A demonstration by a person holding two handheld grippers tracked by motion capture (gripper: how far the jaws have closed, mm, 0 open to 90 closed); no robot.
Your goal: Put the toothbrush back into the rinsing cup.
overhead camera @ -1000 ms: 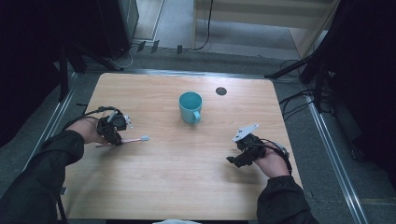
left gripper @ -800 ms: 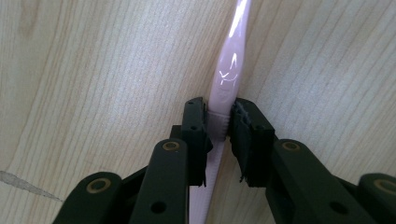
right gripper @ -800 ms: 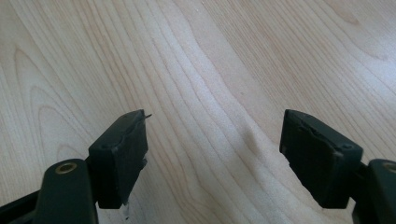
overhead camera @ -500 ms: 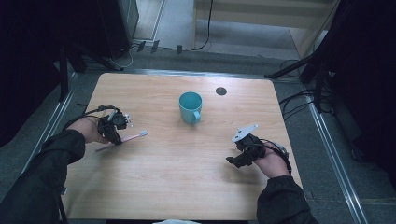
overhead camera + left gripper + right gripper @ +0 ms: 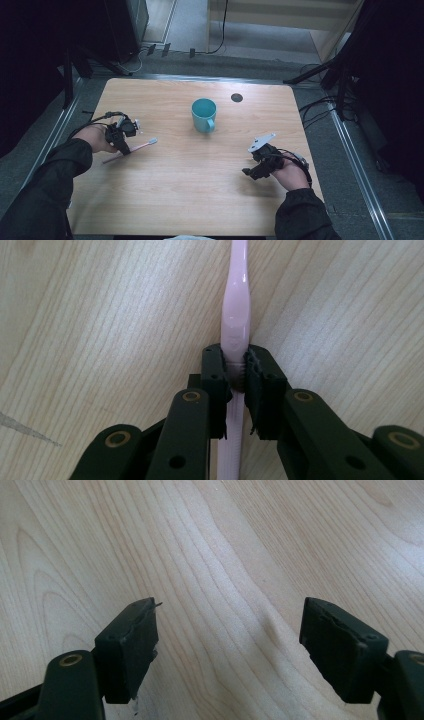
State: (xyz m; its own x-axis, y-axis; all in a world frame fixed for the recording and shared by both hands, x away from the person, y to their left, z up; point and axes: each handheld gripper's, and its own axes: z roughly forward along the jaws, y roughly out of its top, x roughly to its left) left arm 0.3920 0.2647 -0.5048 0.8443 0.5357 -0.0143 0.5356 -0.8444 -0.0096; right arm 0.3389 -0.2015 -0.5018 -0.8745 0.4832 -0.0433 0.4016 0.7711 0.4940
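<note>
A pink toothbrush [image 5: 139, 147] lies on the wooden table [image 5: 200, 185] at the left, head pointing right. My left gripper [image 5: 124, 148] is shut on its handle; the left gripper view shows the toothbrush [image 5: 236, 315] pinched between the two black pads, which have just closed onto it. A teal mug [image 5: 204, 114] stands upright near the table's middle back, apart from both hands. My right gripper [image 5: 248, 173] rests low over the table at the right, and in the right gripper view the right gripper [image 5: 230, 645] stands open with bare wood between its jaws.
A small dark round hole [image 5: 237, 97] sits in the tabletop behind and right of the mug. Cables and dark stands lie on the floor around the table. Bare wood spreads between the two hands.
The left gripper's jaws have closed onto the toothbrush handle, and the brush has shifted slightly. The right hand and the mug have stayed put.
</note>
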